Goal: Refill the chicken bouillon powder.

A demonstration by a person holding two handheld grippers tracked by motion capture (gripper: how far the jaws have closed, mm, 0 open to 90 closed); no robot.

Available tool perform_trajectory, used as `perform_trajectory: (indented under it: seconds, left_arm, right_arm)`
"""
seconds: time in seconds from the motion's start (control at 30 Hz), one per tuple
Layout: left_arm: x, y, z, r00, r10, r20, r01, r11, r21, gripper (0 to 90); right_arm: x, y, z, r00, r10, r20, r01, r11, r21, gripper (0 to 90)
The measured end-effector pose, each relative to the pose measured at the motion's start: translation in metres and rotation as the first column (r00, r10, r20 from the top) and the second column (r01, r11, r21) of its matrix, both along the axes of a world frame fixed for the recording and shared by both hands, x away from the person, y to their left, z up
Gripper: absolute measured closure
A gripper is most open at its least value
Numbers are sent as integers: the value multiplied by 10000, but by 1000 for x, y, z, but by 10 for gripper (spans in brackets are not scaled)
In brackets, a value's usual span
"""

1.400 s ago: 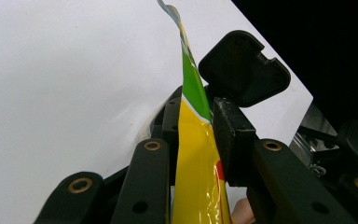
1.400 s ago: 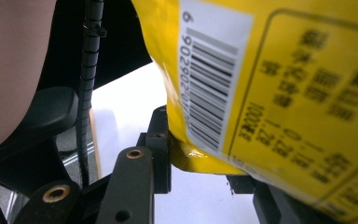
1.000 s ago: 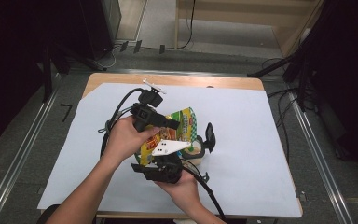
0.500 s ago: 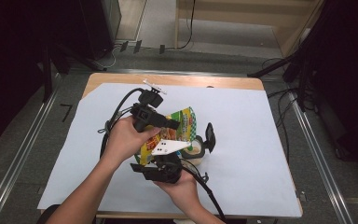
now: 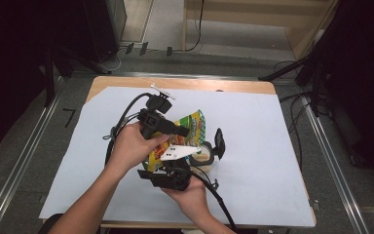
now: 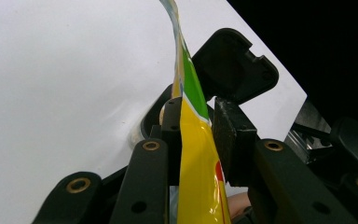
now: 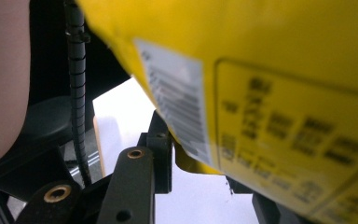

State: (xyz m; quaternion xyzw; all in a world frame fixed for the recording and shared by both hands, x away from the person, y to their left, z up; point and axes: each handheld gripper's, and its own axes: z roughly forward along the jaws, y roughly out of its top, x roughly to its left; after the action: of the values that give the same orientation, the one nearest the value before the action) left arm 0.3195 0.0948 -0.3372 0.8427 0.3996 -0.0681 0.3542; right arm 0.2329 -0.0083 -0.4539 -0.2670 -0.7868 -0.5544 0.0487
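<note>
Gripped from nine o'clock by left gripper (image 5: 182,130) jaws and six o'clock by right gripper (image 5: 187,163) jaws: yellow snack bag (image 5: 191,124) above desk (image 5: 272,146).

The bag (image 5: 191,127) is a flat, glossy snack pouch, mostly yellow with a green band and touches of red near its top edge. It is lifted off the surface and stands on edge, tilted, between the two pairs of jaws. In the left gripper view the bag (image 6: 196,158) rises as a thin sheet straight up between the left jaws, one pad against each face, its upper part curving away above them. In the right gripper view the bag's (image 7: 270,88) yellow back, with a white barcode label and a box of blurred print, hangs over the right jaws, its lower edge dipping between them.
</note>
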Motion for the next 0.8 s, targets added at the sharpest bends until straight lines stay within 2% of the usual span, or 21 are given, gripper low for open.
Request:
perform_trajectory:
  seconds: [0.17,0.4,0.6,0.8]
  left_arm:
    - [0,0,0,10000,18,18,-18,10000,18,748]
    - [1,0,-1,9999,92,58,-92,9999,88,748]
    - [0,-2,-2,9997,142,173,-147,9994,300,750]
    - [-1,-2,-2,9997,176,183,-182,9992,363,755]
  right_arm:
    - [0,0,0,10000,-28,-1,28,10000,-30,691]
    - [-3,1,3,9995,-16,316,19,9999,-102,686]
    - [-5,2,3,9975,-263,655,288,9989,-372,629]
    - [-7,4,3,9949,-342,946,403,9972,-636,616]
